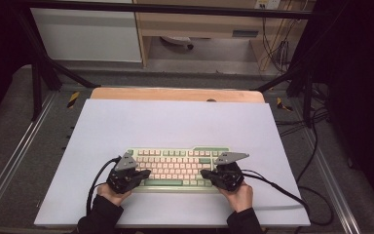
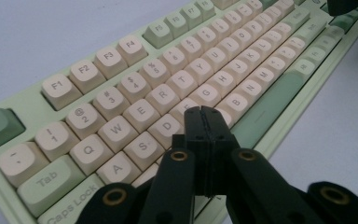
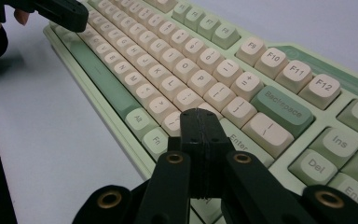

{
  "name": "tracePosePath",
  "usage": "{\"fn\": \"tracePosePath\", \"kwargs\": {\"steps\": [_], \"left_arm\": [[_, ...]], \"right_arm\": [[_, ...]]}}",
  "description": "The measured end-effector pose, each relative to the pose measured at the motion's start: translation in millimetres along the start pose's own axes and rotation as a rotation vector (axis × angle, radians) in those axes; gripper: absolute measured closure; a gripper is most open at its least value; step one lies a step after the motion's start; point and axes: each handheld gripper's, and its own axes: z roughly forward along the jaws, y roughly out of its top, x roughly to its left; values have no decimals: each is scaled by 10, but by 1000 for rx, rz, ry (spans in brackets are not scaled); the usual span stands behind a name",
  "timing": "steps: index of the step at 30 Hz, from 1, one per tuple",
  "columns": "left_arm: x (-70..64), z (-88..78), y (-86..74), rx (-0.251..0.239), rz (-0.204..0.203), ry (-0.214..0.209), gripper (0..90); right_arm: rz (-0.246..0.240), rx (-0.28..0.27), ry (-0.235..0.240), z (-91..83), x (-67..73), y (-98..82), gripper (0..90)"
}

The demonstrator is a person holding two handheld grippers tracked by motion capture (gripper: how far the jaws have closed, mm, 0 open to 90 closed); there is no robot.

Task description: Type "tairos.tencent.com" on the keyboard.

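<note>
High view puts a pale sheet (image 1: 175,122) over a wooden table (image 1: 175,93) at the centre of the frame, with dark metal rails and grey floor around it and loose cables trailing at the right. A green and cream keyboard (image 1: 175,165) lies in the lower middle of the sheet, parallel to its near edge. Bare sheet stretches wide above the keyboard and to both sides; only a narrow strip remains below it. The left gripper (image 1: 143,174) rests over the keyboard's lower left end, jaws pressed together above the D key (image 2: 167,127) in the left gripper view. The right gripper (image 1: 205,173) sits at the lower right end, jaws likewise pressed together, near the Enter key (image 3: 237,140) in the right gripper view.
</note>
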Motion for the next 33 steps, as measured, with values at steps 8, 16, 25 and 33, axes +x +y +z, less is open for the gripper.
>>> {"fn": "tracePosePath", "kwargs": {"steps": [8, 16, 25, 33], "left_arm": [[48, -56, -29, -4, -13, 2, 895], [103, -101, -70, -9, -26, 8, 895], [180, -170, -132, -12, -40, 25, 895], [217, -216, -155, -20, -48, 31, 895]], "right_arm": [[11, -4, 8, 10, -1, 10, 900], [12, -5, 14, 52, 16, 52, 900], [4, -2, 21, 162, 76, 158, 900], [0, 5, 19, 297, 135, 255, 900]]}}
